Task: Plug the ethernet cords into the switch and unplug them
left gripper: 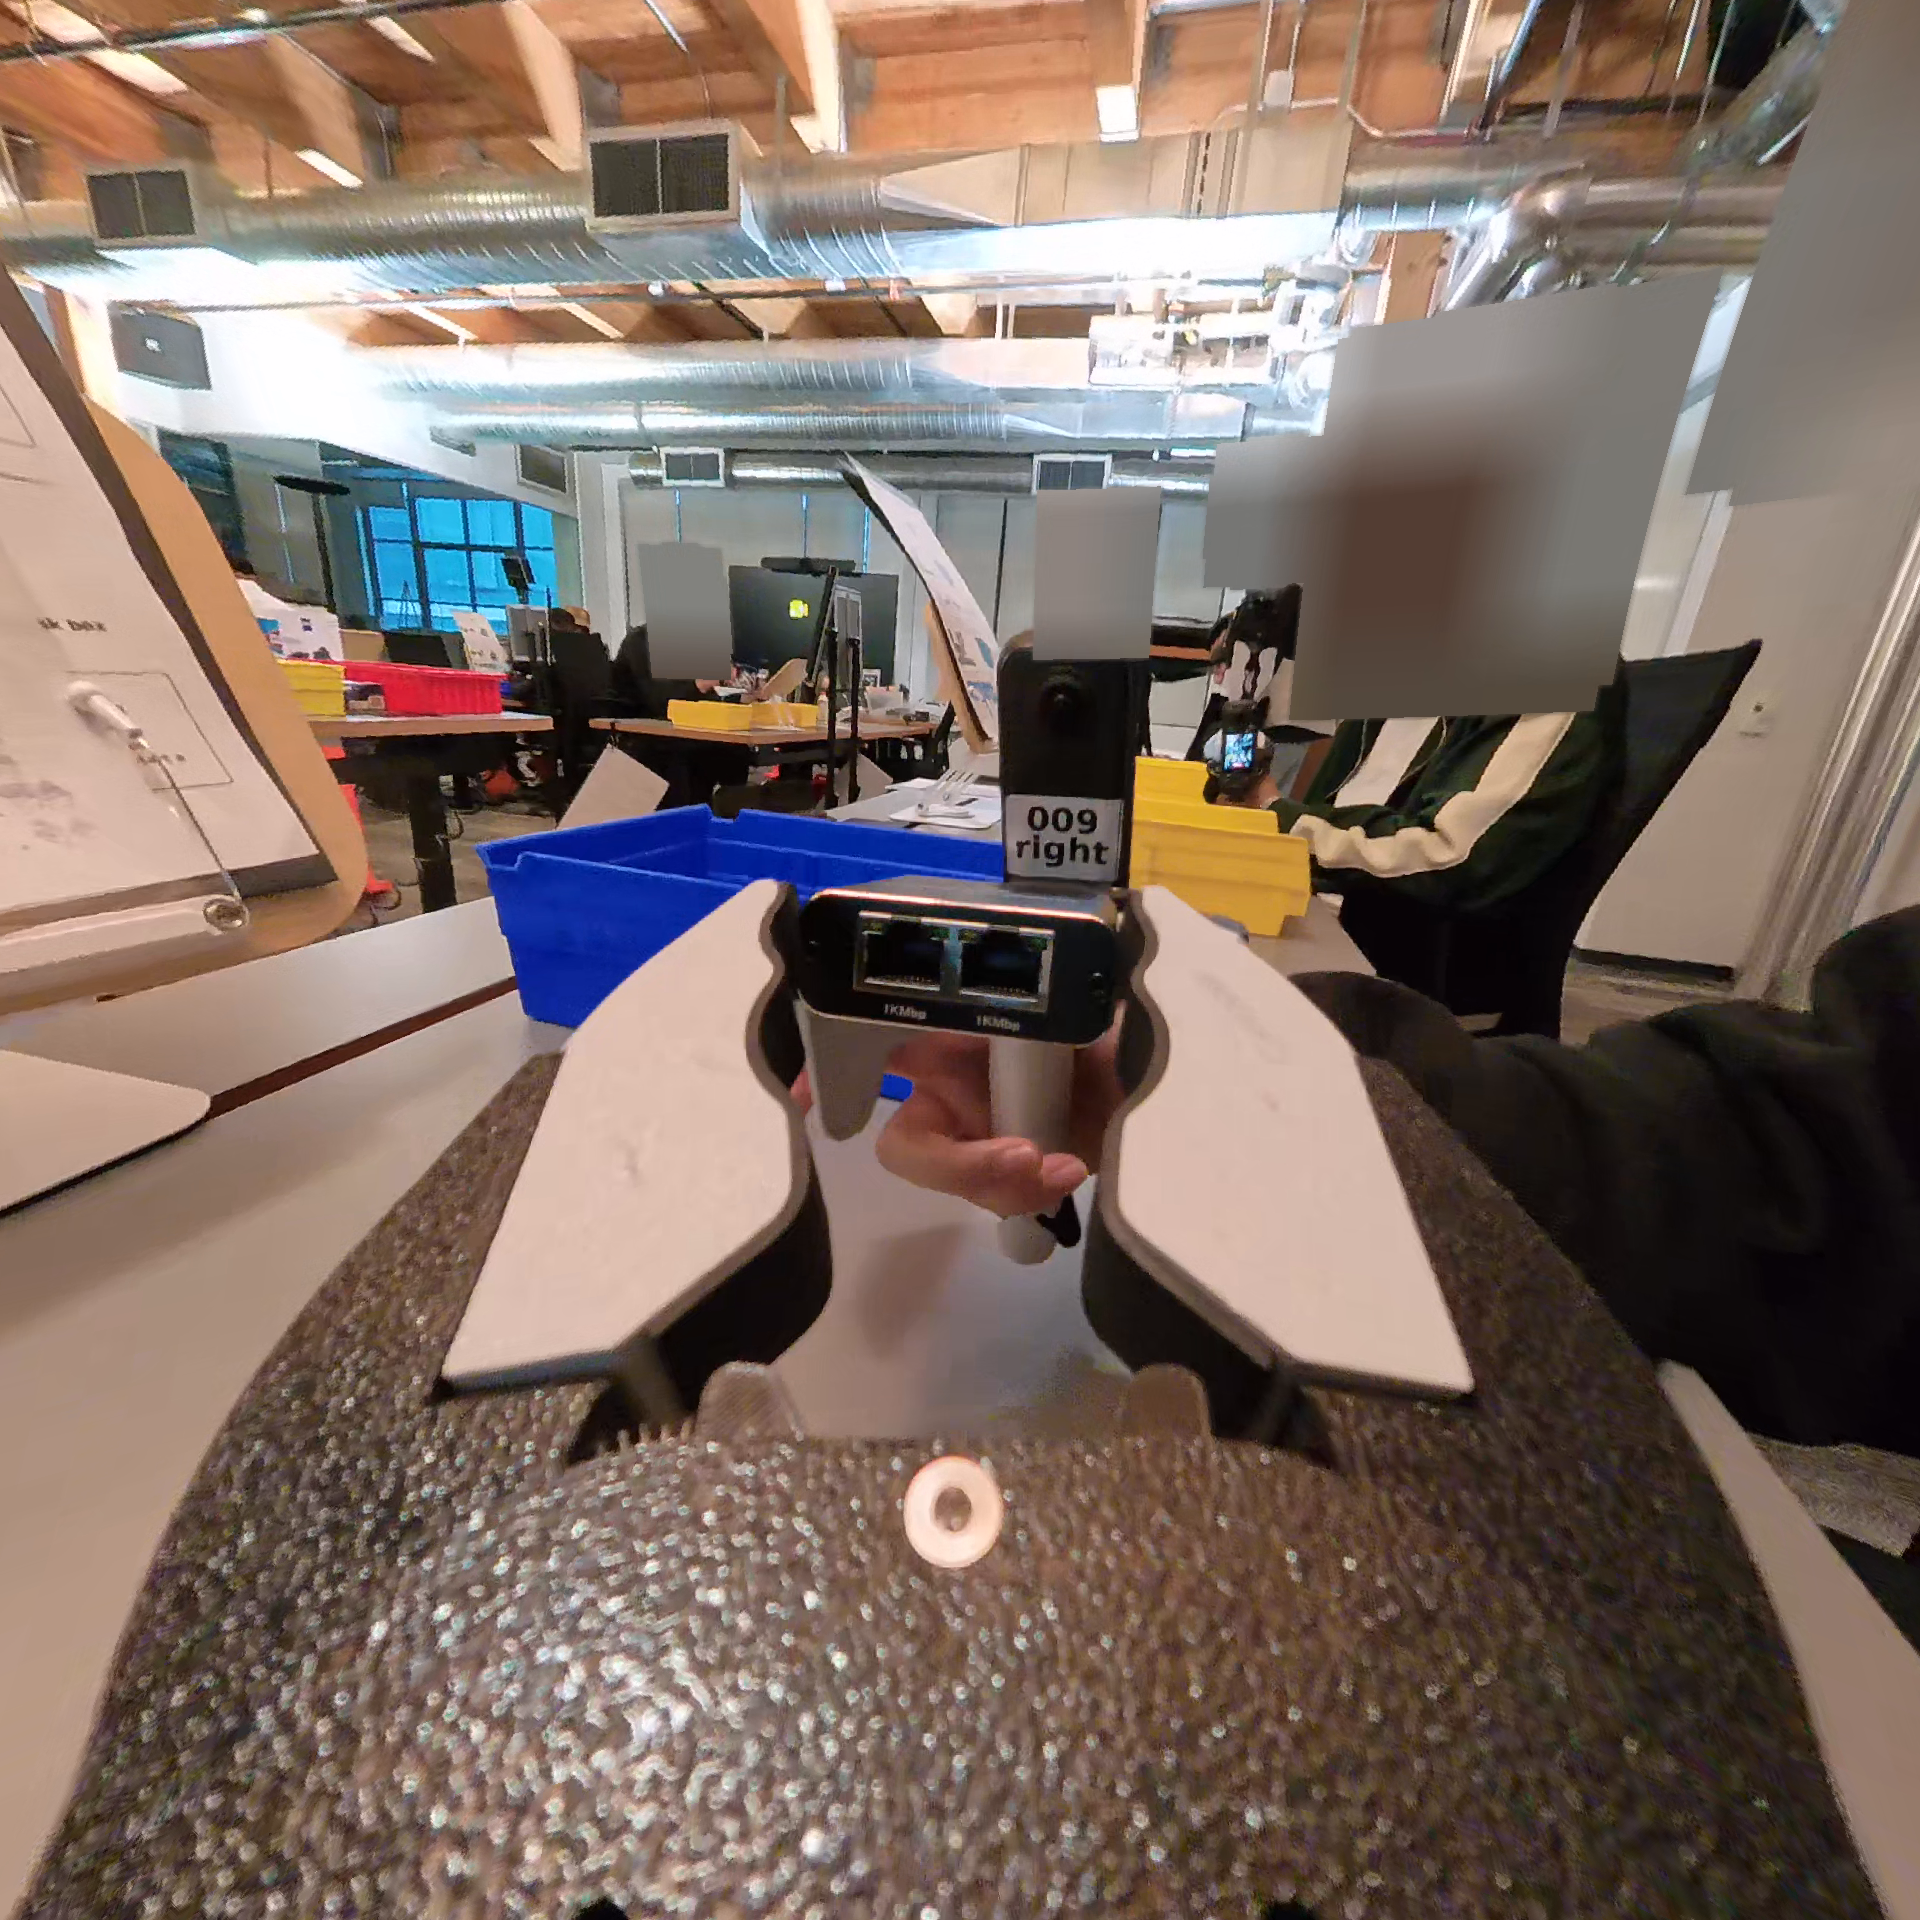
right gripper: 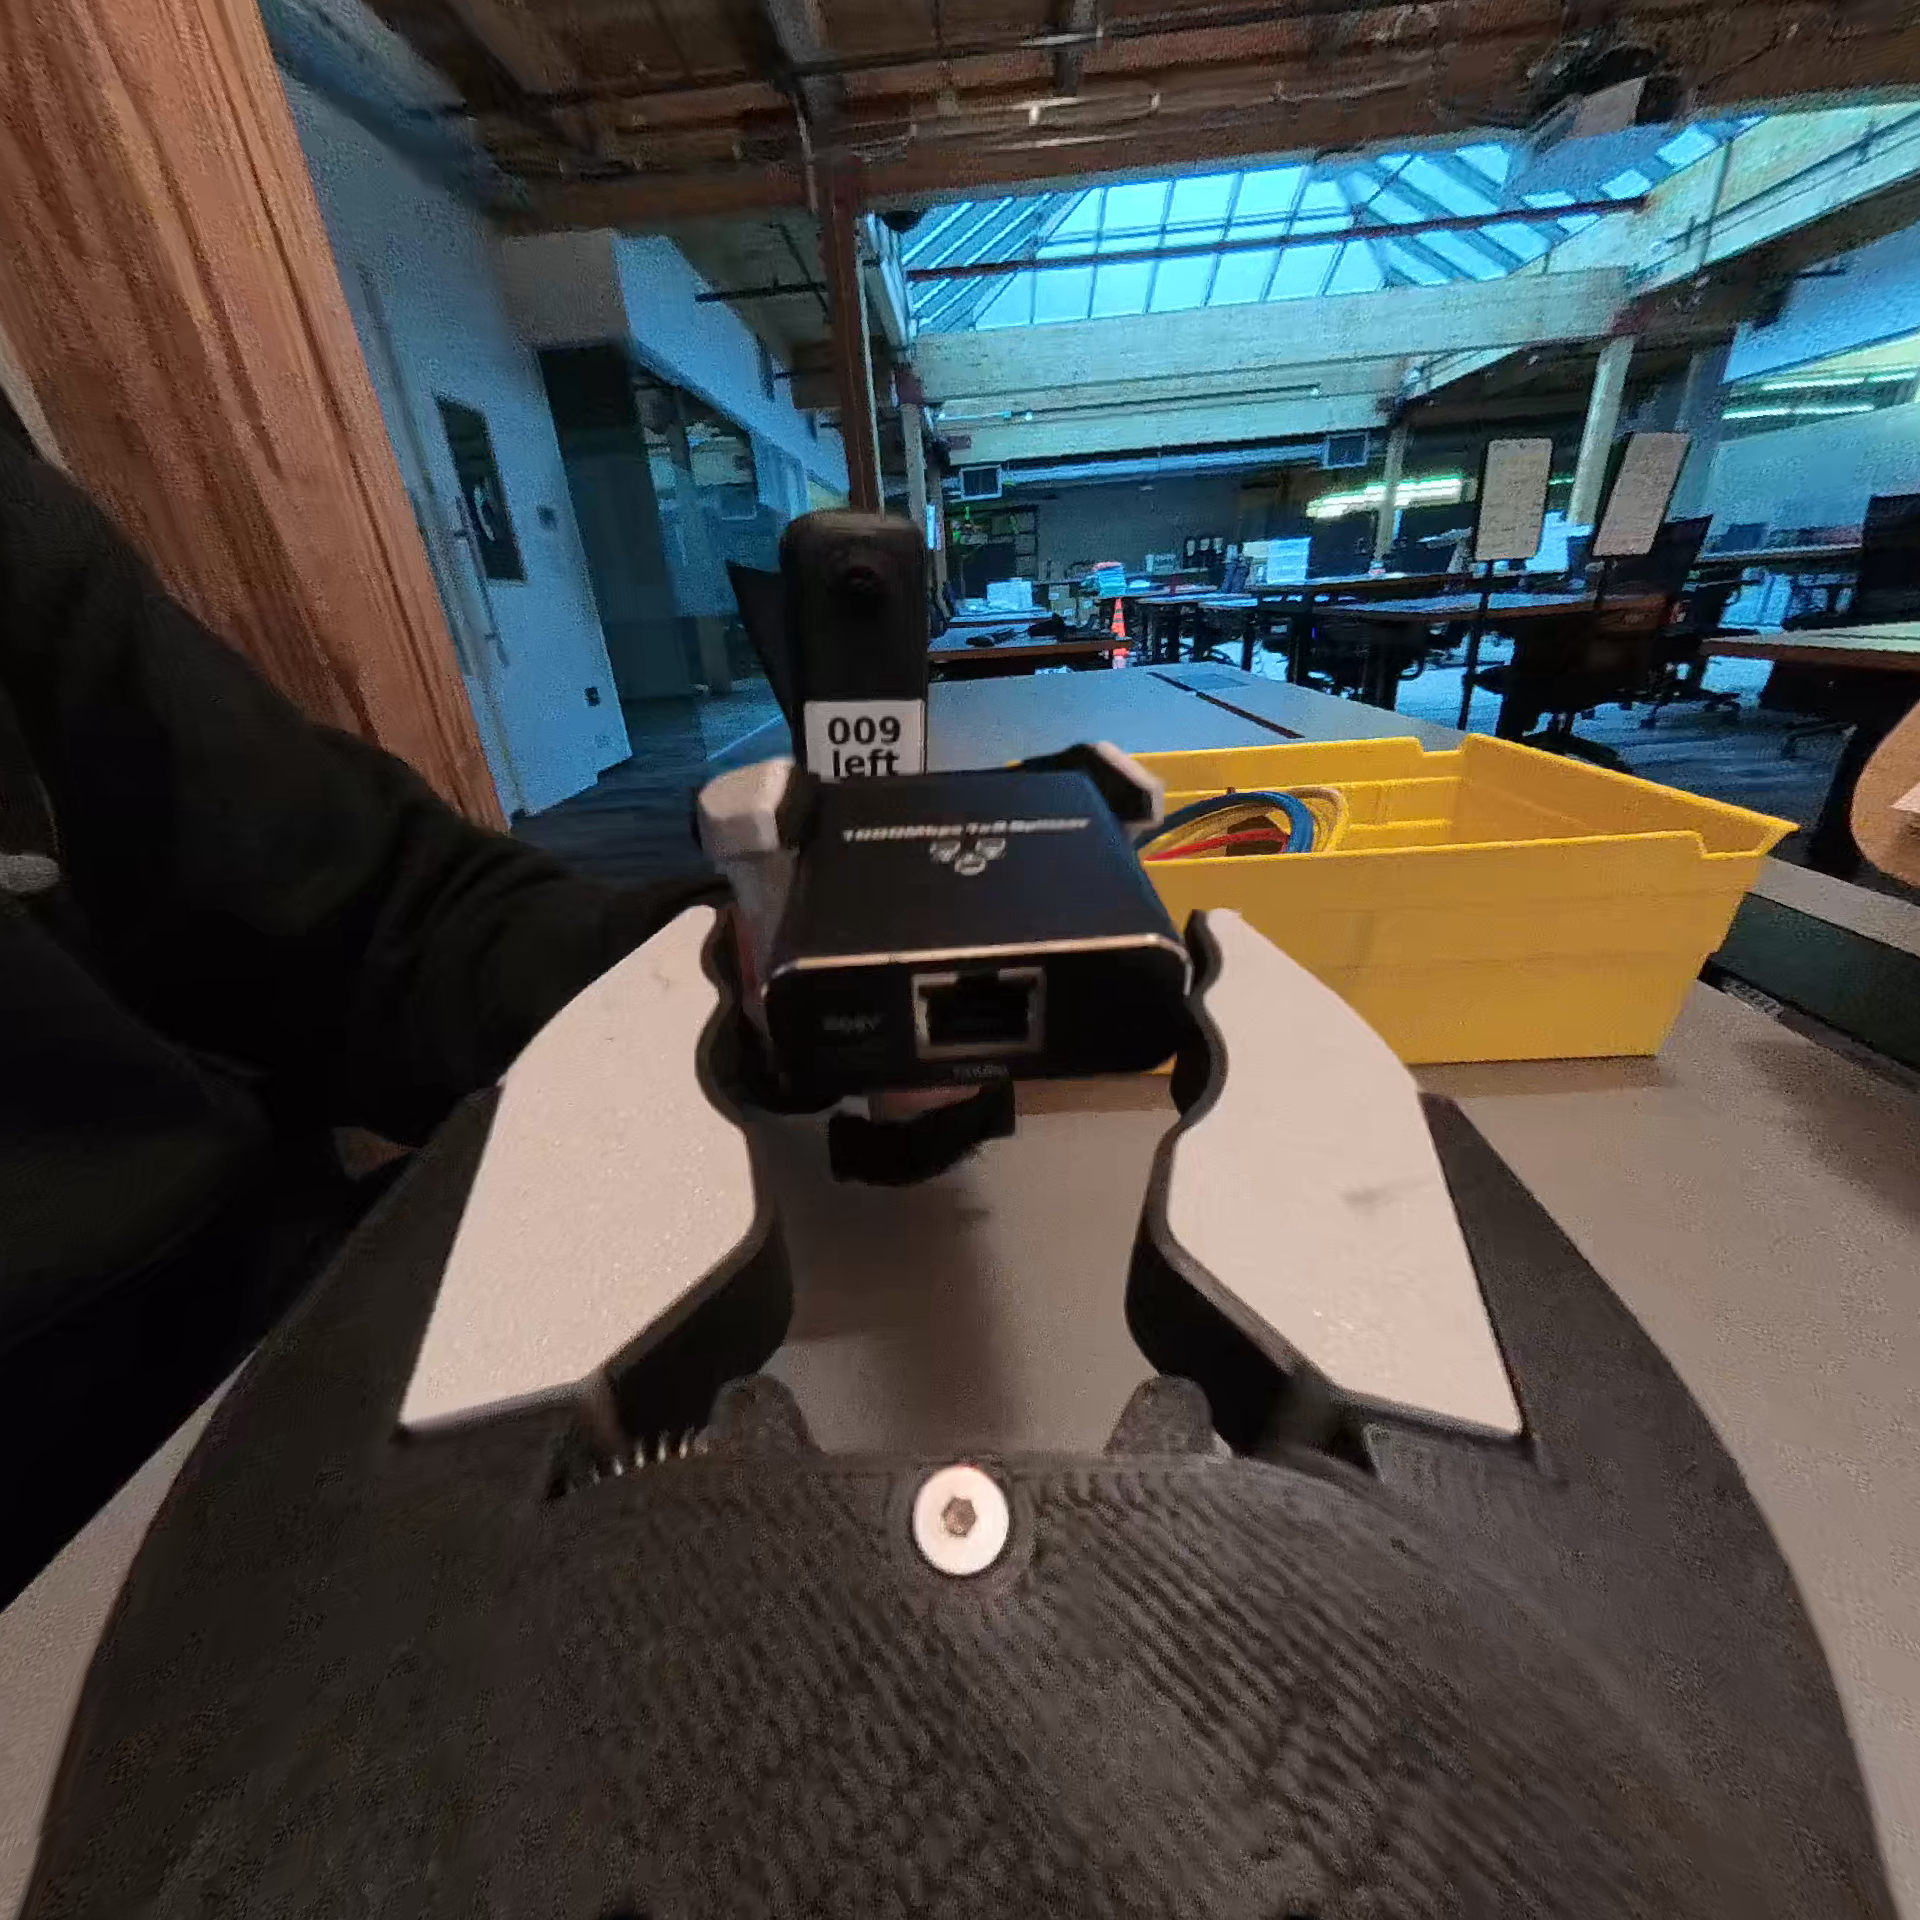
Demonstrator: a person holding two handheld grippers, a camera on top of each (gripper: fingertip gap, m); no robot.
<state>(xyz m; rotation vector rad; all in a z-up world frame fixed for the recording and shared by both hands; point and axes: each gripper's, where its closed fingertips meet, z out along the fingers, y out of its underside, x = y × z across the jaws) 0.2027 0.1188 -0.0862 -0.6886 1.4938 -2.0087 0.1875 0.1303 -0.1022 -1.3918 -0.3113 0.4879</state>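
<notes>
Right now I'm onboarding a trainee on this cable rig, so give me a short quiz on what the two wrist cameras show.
1. How many empty ports on the switch face the left wrist camera?
2. True or false: a cord is plugged into the single port that faces the right wrist camera.
3. Where do the coloured cords lie? A) in a blue bin B) in the yellow bin C) loose on the table

Key: 1. two; 2. false, it is empty; 3. B
</notes>
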